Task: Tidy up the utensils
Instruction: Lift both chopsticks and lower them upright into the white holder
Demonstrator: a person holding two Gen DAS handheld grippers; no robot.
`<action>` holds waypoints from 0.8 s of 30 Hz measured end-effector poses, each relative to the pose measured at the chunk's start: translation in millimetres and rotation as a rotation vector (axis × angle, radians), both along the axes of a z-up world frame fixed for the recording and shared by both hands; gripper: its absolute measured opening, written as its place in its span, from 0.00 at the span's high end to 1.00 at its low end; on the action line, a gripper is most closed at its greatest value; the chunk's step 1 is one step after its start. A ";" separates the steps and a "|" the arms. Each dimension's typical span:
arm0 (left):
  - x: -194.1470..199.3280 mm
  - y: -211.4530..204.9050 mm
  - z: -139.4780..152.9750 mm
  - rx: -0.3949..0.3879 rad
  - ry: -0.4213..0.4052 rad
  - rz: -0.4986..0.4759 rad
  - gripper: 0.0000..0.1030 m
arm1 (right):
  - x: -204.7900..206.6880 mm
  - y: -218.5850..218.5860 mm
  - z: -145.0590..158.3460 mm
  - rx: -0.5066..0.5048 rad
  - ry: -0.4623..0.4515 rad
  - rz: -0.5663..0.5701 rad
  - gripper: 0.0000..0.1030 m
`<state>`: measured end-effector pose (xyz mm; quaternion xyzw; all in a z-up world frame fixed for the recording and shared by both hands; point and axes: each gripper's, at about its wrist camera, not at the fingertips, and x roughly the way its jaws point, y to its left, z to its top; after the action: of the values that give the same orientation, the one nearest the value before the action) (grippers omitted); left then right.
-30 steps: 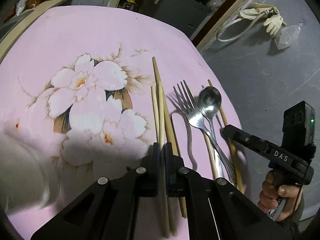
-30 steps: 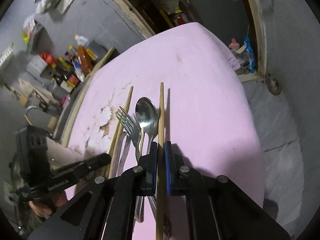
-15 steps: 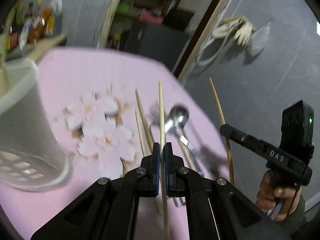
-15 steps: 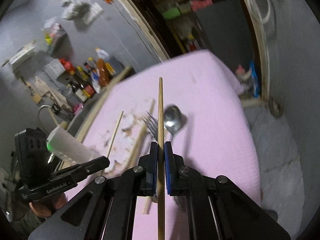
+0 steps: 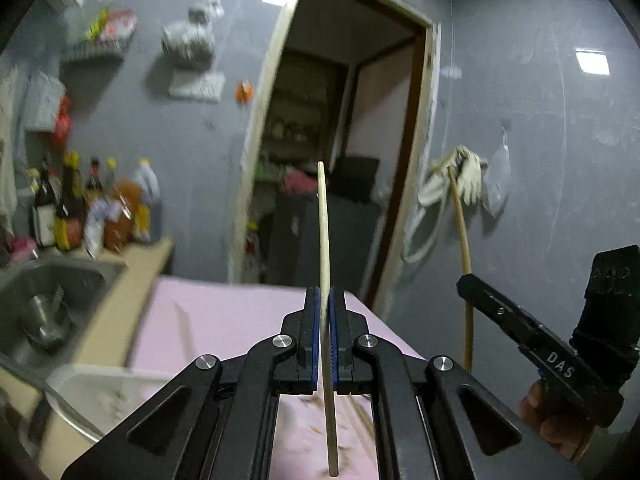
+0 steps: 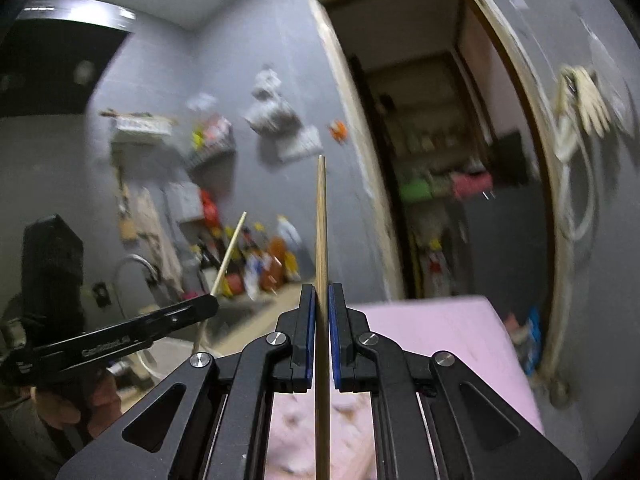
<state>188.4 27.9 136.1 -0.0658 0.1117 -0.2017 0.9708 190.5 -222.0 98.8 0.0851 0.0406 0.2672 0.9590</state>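
Note:
My left gripper (image 5: 325, 300) is shut on a pale wooden chopstick (image 5: 324, 232) and holds it upright, high above the pink tablecloth (image 5: 224, 316). My right gripper (image 6: 319, 300) is shut on a darker wooden chopstick (image 6: 321, 220), also pointing up. Each gripper shows in the other's view: the right one (image 5: 468, 284) with its chopstick (image 5: 460, 220) at the right, the left one (image 6: 212, 302) with its chopstick (image 6: 230, 252) at the left. A white utensil holder (image 5: 96, 388) stands blurred at the lower left. The fork and spoon are out of sight.
A steel sink (image 5: 52, 300) and a wooden counter edge (image 5: 132, 288) lie left of the table, with sauce bottles (image 5: 80, 208) behind. An open doorway (image 5: 340, 160) is straight ahead. A hose and gloves (image 5: 460, 176) hang on the grey wall.
Both grippers have lifted their chopsticks off the tablecloth and tilted up, so the views swung from the table to the wall and doorway. The fork and spoon dropped out of view.

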 end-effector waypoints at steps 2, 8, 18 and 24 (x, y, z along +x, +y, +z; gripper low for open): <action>-2.9 19.2 7.9 0.002 -0.035 0.025 0.98 | 2.9 16.7 8.7 0.018 -0.047 0.031 0.96; 3.5 79.2 9.8 0.002 -0.079 0.119 0.98 | 11.1 61.0 27.5 0.059 -0.149 0.096 0.96; 28.9 131.6 -21.2 -0.057 -0.034 0.290 0.98 | 28.3 112.0 21.3 0.071 -0.161 0.181 0.96; 33.3 127.9 -38.1 -0.021 -0.027 0.296 0.98 | 36.0 130.0 5.5 0.001 -0.172 0.173 0.96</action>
<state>221.7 155.8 98.0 -0.0891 0.0856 -0.0584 0.9906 226.5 -92.0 104.3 0.0584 -0.0347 0.3554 0.9323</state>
